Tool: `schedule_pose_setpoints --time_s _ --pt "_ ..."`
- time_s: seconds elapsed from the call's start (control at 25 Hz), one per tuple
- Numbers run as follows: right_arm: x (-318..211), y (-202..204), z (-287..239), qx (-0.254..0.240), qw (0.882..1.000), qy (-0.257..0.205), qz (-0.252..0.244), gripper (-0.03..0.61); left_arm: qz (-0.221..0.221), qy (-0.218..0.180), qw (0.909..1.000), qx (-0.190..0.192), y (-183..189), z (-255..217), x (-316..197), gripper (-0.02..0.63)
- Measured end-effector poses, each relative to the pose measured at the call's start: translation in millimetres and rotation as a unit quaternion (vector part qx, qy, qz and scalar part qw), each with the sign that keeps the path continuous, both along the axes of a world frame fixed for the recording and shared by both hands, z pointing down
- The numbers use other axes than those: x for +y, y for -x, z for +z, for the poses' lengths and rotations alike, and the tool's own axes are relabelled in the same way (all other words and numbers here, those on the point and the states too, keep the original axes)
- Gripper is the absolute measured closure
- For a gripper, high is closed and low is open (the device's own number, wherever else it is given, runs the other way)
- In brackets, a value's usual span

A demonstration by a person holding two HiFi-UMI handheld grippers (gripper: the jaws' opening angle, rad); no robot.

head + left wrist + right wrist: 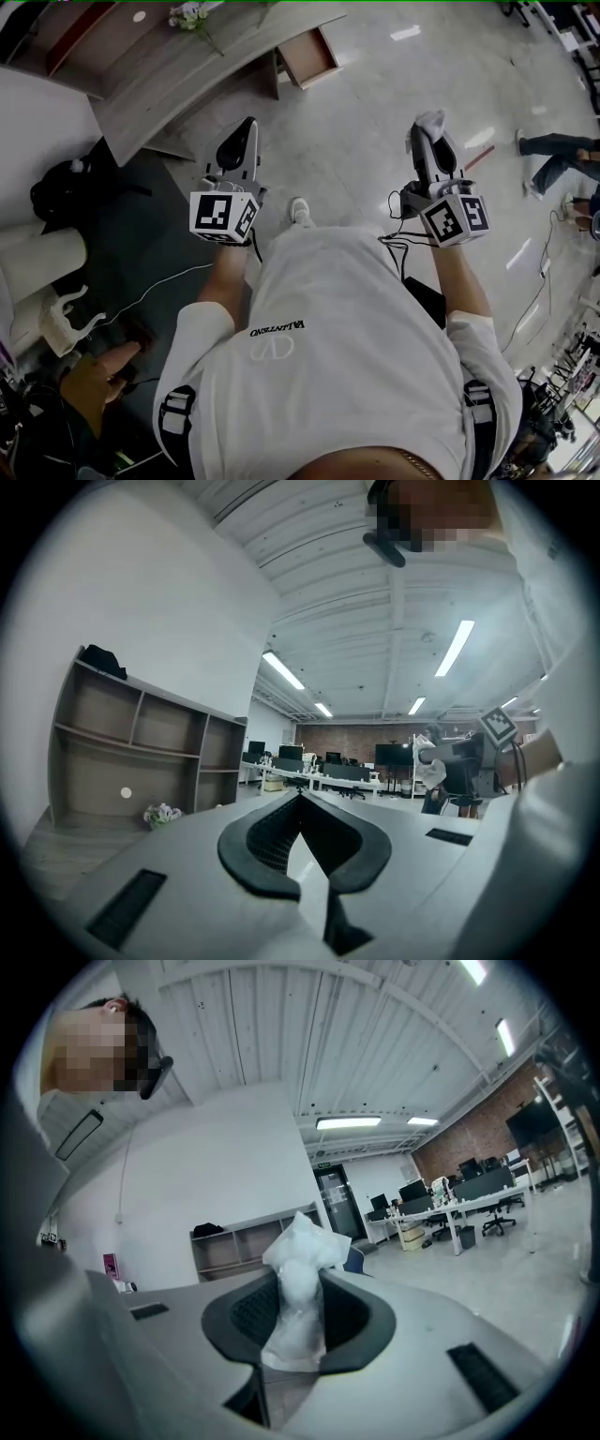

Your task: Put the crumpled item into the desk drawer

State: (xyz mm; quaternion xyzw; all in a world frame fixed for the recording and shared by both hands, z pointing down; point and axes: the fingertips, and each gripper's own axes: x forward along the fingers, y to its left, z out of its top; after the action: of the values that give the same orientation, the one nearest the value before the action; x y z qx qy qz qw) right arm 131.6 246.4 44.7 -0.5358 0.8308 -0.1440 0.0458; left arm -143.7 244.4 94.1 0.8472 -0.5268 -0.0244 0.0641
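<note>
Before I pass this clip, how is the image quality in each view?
Head view: sharp, with bright glare patches on the glossy floor. Left gripper view: fisheye bending, black corners, left claw close and soft. Right gripper view: same distortion; crumpled item in the right claw reads clearly.

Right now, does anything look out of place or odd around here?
Only small things: the desk drawer stands pulled out, and a crumpled white item sticks up from the jaws of the right gripper. Nothing looks spilled or broken.
</note>
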Motion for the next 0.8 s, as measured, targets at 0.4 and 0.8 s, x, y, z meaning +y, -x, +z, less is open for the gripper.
schedule_pose_setpoints --time_s 0.4,0.8 --pt "-48.6 10.9 14.9 0.004 1.000 0.012 -0.020 0.490 0.021 0.013 0.9996 0.012 -33.2 10.1 -48.1 0.612" --pt "-138.9 -3.0 29.8 -0.006 0.999 0.028 -0.046 0.491 0.023 0.028 0.9994 0.001 -71.6 17.8 -132.8 0.611"
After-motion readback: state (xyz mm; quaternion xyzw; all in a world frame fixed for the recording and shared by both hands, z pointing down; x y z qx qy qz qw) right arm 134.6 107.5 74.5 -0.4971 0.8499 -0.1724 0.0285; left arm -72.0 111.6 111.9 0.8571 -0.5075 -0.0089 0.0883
